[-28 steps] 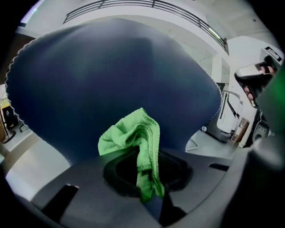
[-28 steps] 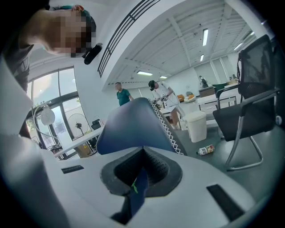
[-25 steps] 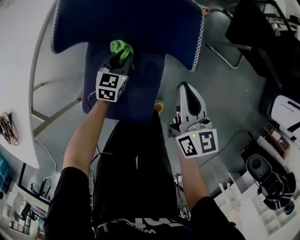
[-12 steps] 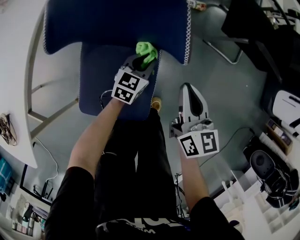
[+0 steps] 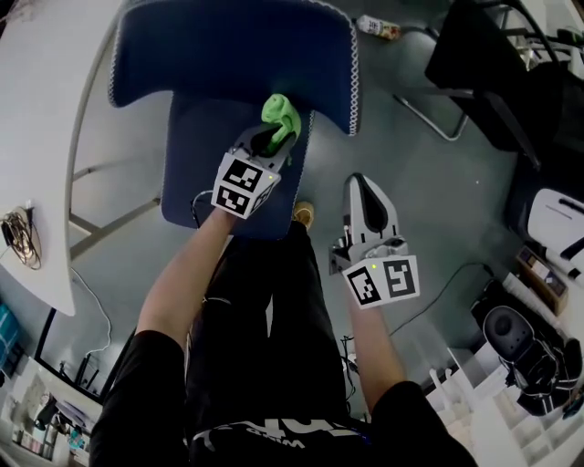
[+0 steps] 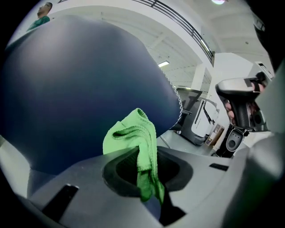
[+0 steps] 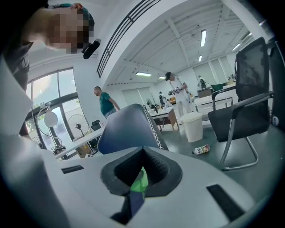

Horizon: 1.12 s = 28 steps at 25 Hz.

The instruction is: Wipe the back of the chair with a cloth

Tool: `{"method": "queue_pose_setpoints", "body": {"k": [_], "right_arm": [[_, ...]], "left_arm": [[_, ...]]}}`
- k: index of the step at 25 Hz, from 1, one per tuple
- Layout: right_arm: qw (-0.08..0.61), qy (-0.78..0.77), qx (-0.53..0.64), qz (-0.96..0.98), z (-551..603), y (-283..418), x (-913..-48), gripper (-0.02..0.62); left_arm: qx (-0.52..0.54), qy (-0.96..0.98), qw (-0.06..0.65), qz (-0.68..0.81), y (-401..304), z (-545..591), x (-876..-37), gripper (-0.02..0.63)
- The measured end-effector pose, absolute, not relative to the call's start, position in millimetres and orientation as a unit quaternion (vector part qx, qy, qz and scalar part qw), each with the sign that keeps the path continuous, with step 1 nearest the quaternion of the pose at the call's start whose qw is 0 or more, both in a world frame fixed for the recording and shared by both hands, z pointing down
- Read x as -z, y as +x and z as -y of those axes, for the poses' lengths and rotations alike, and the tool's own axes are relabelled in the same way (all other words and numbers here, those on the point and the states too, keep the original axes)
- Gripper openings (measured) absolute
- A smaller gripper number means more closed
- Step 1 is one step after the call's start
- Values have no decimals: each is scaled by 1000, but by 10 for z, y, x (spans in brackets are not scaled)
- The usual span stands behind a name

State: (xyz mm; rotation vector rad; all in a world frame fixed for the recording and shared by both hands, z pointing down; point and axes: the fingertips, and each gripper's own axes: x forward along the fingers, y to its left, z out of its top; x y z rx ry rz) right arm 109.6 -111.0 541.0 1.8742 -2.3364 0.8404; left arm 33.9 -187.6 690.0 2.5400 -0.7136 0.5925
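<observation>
**Cloth** (image 5: 281, 117), count: one. Green and bunched. It sits in the upper middle of the head view, with one end pinched and the free end pushed forward toward the chair.

**Left gripper** (image 5: 271, 139), count: one. Its jaws are pressed onto the cloth, which hangs down through the gap between them. The gripper is over the right part of the seat (image 5: 205, 155) and points toward the top of the frame.

**Right gripper** (image 5: 363, 182), count: one. The jaws are pressed together with nothing between them. The green seen through the slit in its own view is the far-off cloth. It is held over the floor at centre right, well apart from the chair.

**Chair back** (image 5: 228, 55), count: one. Blue with white edge stitching. Its long axis runs left to right across the top of the head view.

**Key relation:** the chair back lies straight ahead of the left gripper, toward the top of the frame. The cloth's free end is at the lower right edge of the back. In the left gripper view the back fills the frame behind the cloth, but whether they touch cannot be told. The left gripper is much the nearer of the two. Judged from this, a wipe would travel along the back's long axis toward frame left.

**Other items:**
- Black chair (image 5: 474, 64), one, upper right.
- Bottle (image 5: 376, 26), one, on the floor at the top.
- White table (image 5: 46, 137), one, left.
</observation>
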Motion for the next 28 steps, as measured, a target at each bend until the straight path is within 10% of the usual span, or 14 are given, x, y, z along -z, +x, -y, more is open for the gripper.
{"method": "queue_pose_setpoints", "body": {"k": [28], "right_arm": [[5, 551, -193, 812, 928, 891, -3362, -3]], "left_arm": [[-100, 901, 190, 378, -544, 1723, -3618, 67]]}}
